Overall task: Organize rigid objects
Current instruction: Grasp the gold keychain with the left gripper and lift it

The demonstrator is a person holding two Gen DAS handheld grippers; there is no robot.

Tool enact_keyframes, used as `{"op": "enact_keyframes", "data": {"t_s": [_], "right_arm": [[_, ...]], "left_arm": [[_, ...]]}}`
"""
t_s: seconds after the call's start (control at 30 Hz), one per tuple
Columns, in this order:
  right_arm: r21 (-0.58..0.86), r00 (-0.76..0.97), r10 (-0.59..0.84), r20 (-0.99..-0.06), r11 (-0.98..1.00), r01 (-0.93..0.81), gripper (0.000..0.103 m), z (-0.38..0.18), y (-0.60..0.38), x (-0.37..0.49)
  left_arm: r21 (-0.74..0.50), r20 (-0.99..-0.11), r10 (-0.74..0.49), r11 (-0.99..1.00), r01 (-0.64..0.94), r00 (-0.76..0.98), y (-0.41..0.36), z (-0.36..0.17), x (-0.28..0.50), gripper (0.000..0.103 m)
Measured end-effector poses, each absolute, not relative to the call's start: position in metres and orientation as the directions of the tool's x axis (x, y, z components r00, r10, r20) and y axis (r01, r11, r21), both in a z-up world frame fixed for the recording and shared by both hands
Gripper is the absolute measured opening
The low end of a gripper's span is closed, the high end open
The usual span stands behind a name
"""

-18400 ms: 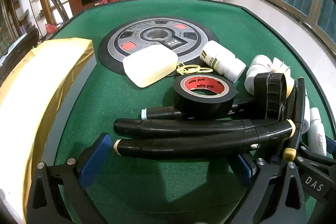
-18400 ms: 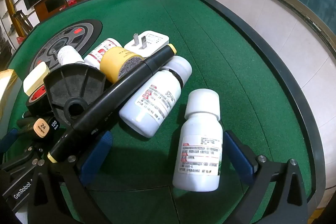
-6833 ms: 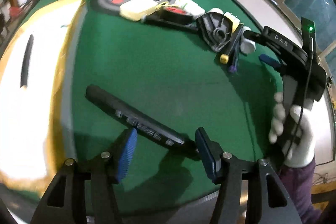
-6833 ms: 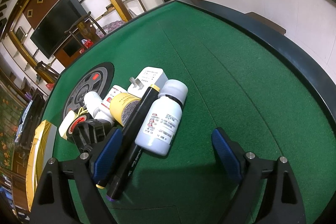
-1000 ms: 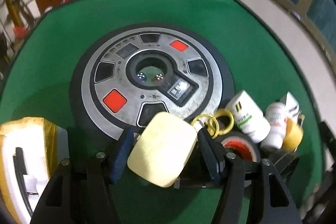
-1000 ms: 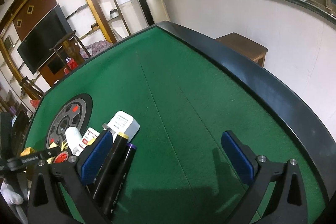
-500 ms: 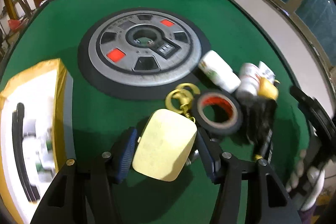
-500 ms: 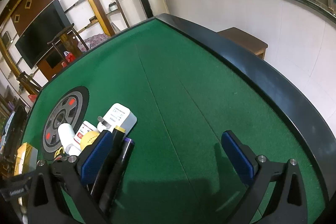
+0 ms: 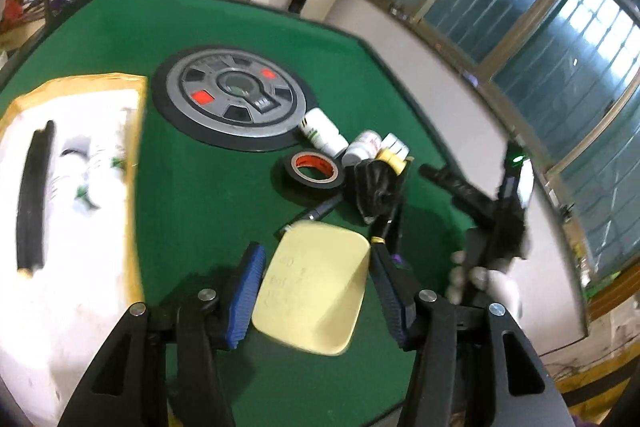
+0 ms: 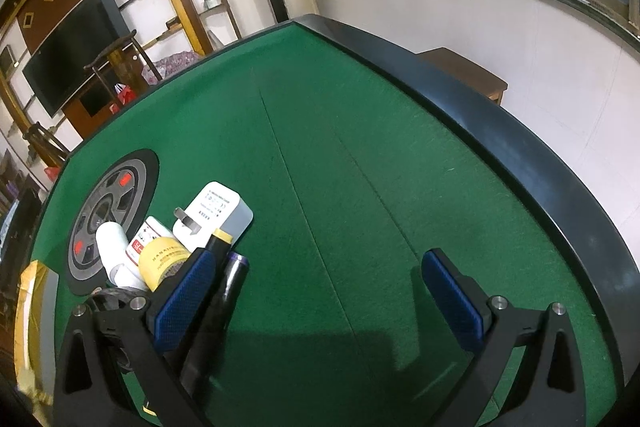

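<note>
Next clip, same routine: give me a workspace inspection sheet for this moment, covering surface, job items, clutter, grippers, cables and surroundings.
Surface: green felt table with a dark raised rim; round grey control dial set in the middle.
Job's things: pale yellow case between the left gripper's pads, lifted off the felt. White tray with gold edge holds a black marker and a blurred white item.
Clutter: black tape roll, white bottles, yellow-capped jar, white plug adapter, markers, black plastic part, all in one pile.
Grippers: left closing on the case; right gripper open, nothing between its pads.
Cables: nothing seen.
Surroundings: windows, shelving, dark television, wooden chair.
</note>
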State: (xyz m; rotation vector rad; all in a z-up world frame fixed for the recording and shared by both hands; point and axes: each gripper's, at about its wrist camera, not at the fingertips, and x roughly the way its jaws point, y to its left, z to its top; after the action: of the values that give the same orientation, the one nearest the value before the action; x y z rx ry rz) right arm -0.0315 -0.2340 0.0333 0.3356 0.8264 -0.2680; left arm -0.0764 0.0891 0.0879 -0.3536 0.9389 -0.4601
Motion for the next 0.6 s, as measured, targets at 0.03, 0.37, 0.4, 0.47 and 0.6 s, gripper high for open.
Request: {"op": "enact_keyframes", "data": {"t_s": [0.03, 0.37, 0.4, 0.47, 0.6], "right_arm": [[0.184, 0.648, -0.102, -0.755, 0.915, 0.360, 0.103, 0.033, -0.234, -0.031], [0.152, 0.640, -0.101, -0.762, 0.932, 0.328, 0.103, 0.040, -0.221, -0.036], [0.161, 0.650, -0.087, -0.755, 0.936, 0.312, 0.103, 0.045, -0.215, -0.040], [0.180, 0.667, -0.051, -0.744, 0.945, 0.273, 0.103, 0.056, -0.201, -0.047], [0.188, 0.668, 0.051, -0.742, 0.973, 0.134, 0.103, 0.073, -0.164, -0.049]], "left_arm": [[-0.501, -0.670, -0.535, 0.837, 0.220, 0.514, 0.096, 0.090, -0.082, 0.040], [-0.497, -0.631, -0.542, 0.832, 0.248, 0.555, 0.131, 0.098, -0.126, 0.039], [-0.462, -0.646, -0.529, 0.845, 0.271, 0.550, 0.126, 0.096, -0.129, 0.041], [-0.388, -0.682, -0.493, 0.870, 0.304, 0.541, 0.114, 0.090, -0.132, 0.047], [-0.194, -0.742, -0.384, 0.908, 0.372, 0.550, 0.089, 0.078, -0.138, 0.048]]}}
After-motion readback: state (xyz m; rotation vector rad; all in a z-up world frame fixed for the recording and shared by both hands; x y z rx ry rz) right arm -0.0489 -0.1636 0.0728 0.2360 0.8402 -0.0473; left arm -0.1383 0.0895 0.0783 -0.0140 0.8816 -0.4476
